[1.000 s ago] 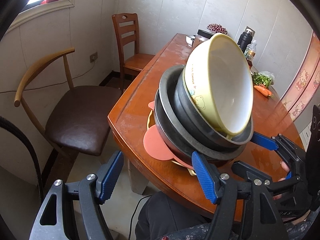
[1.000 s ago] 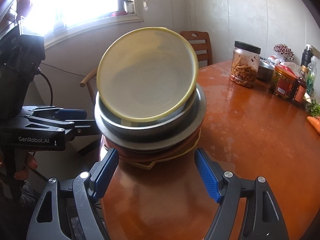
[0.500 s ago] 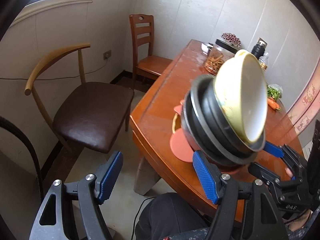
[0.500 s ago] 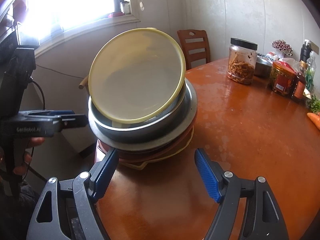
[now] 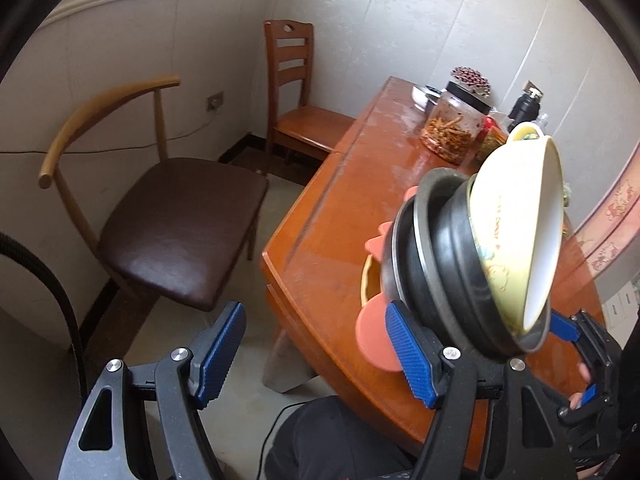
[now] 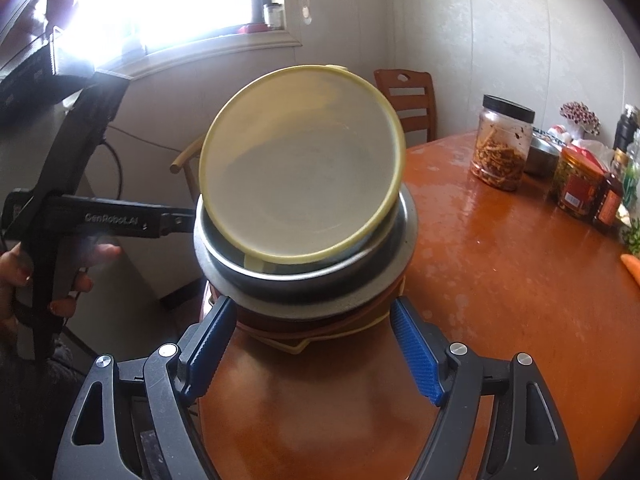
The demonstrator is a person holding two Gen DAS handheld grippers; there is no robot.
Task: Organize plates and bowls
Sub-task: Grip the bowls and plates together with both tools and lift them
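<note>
Right hand-held gripper [image 6: 310, 338], jaws spread, faces the stack [image 6: 306, 280] at the table [image 6: 500, 280] corner; left hand-held gripper [image 5: 316, 354] spread beside it; rigid, slippery, top-heavy: grip the lower rim.

We cannot see what the yellow bowl [image 6: 300, 168] rests on inside the metal bowl [image 6: 280, 276] beneath it; the plates [image 6: 320, 326] at the bottom of the stack show only as thin rims, so we cannot count them. In the left wrist view the stack covers part of the right gripper [image 5: 572, 344] and the table [image 5: 344, 216] behind it. The window [image 6: 160, 0] is blown out to white; the labels on the far jars [image 6: 576, 184] are too small for us to read.
</note>
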